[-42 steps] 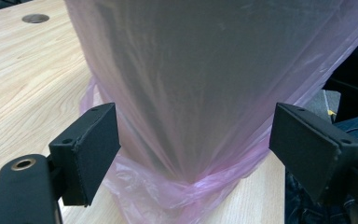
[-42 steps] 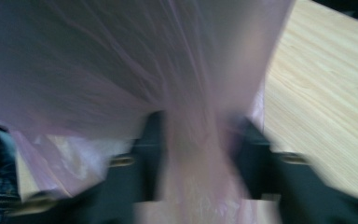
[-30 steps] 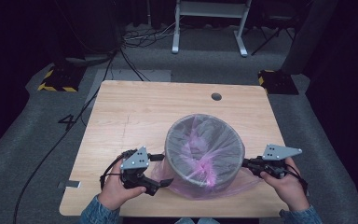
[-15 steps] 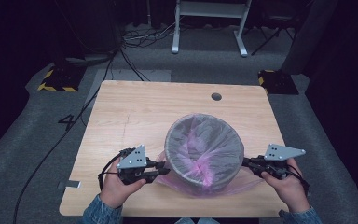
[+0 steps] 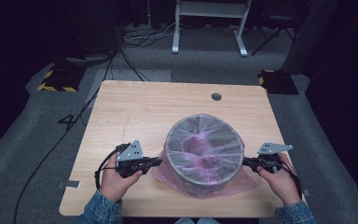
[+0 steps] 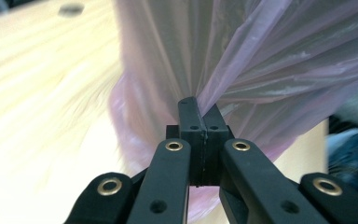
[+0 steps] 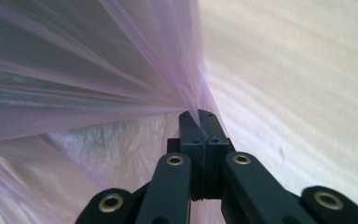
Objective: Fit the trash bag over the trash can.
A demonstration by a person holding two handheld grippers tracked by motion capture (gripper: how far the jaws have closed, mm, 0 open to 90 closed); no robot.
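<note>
A round grey bin [image 5: 204, 151] stands on the wooden table [image 5: 154, 109], lined and wrapped with a thin pink plastic bag [image 5: 200, 184] that spreads over its rim and down its sides. My left gripper [image 5: 157, 162] is at the bin's left side, shut on a pulled-out fold of the bag [image 6: 242, 79]. My right gripper [image 5: 246, 162] is at the bin's right side, also shut on a stretched fold of the bag [image 7: 168, 70]. In the left gripper view the gripper [image 6: 200, 105] pinches the film taut; the right gripper [image 7: 198, 115] does the same.
A dark round hole [image 5: 216, 96] lies in the table top behind the bin. White desk legs [image 5: 209, 21], cables [image 5: 140, 35] and yellow-black striped blocks [image 5: 56, 79] are on the floor beyond the table.
The left gripper has risen from the table's front edge towards the bin's side, pulling the bag's fold with it. The right gripper has barely moved.
</note>
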